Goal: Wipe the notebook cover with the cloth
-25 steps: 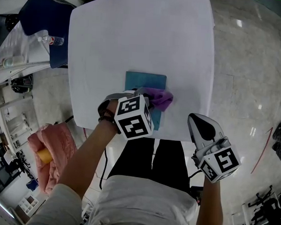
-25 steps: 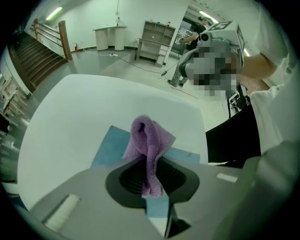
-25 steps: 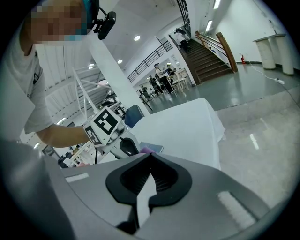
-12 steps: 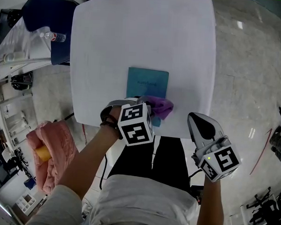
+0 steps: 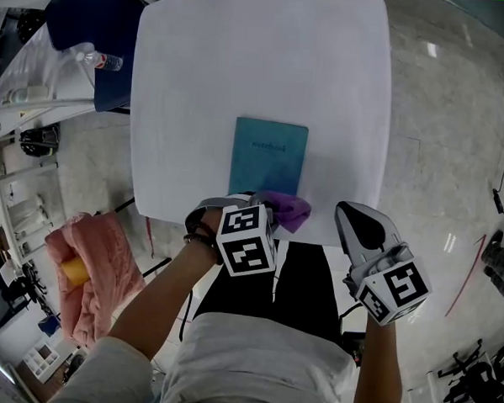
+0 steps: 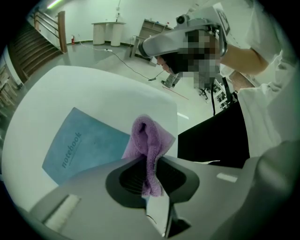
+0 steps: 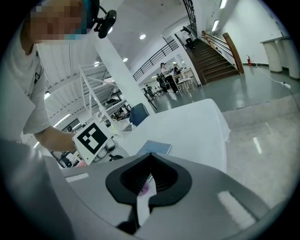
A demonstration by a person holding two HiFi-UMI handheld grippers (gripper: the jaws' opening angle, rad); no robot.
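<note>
The left claw (image 6: pixel 152 178) pinches a purple cloth (image 6: pixel 149 138), bunched at the near end of the blue notebook (image 5: pixel 269 158). The notebook lies flat on the white bench (image 5: pixel 259 62). The right claw (image 7: pixel 149 180) is pressed together and empty, held off the bench's near edge.

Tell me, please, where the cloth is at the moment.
In the head view, the cloth is pinched in the left gripper at the table's near edge, by the notebook's near end.
</note>
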